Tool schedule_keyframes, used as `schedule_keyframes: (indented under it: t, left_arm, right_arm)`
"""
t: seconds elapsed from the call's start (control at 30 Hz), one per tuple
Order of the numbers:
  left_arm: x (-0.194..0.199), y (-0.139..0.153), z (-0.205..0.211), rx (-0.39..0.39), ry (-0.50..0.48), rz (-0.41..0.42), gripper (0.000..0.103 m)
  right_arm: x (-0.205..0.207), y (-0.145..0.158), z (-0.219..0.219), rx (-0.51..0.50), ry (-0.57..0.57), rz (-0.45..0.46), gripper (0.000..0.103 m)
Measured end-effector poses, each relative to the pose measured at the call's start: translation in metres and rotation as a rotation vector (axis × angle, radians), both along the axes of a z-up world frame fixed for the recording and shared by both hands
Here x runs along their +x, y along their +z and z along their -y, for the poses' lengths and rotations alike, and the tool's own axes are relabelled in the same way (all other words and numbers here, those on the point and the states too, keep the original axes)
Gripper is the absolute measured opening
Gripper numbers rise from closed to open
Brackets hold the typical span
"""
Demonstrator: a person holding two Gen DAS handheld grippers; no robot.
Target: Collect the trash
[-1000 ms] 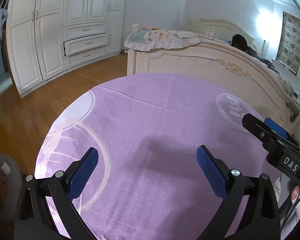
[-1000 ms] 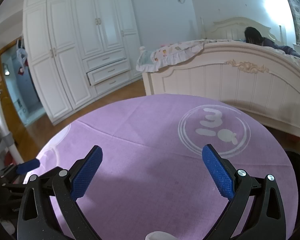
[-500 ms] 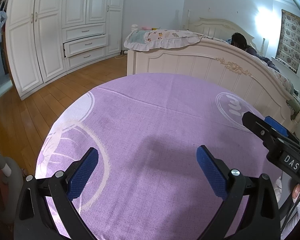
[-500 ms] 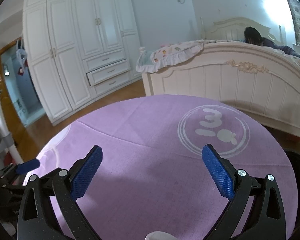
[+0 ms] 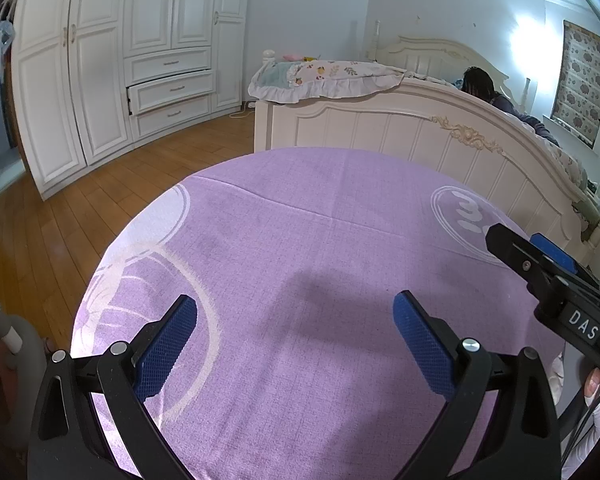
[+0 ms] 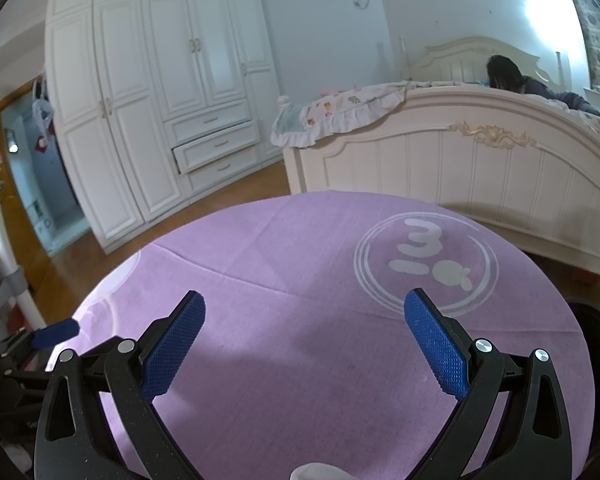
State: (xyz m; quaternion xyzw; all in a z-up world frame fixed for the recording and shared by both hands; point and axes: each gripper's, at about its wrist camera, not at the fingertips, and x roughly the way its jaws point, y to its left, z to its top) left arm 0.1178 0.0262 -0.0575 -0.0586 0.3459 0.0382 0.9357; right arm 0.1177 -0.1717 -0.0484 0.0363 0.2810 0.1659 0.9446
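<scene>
Purple tablecloth fills the foreground — white bed footboard behind. Left gripper and right gripper: jaws spread wide, holding nothing.

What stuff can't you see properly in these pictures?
- White thing, right wrist view: cut off by the bottom edge.
- Dark round object, right wrist view: cut by the lens rim.
- Items behind the bed, left wrist view: too small to identify.
- Trash: none visible on the purple cloth.

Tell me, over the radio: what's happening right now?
Left gripper open, empty. Right gripper open, empty. Purple tablecloth below; no trash visible. Nothing in the way.
</scene>
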Motion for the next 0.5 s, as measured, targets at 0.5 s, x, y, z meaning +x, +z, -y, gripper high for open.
schedule_keyframes:
  t: [0.5]
  left_arm:
    - [0.0, 0.001, -0.002, -0.004, 0.007, -0.005, 0.098]
  right_arm:
    - [-0.007, 0.002, -0.017, -0.053, 0.013, 0.024, 0.098]
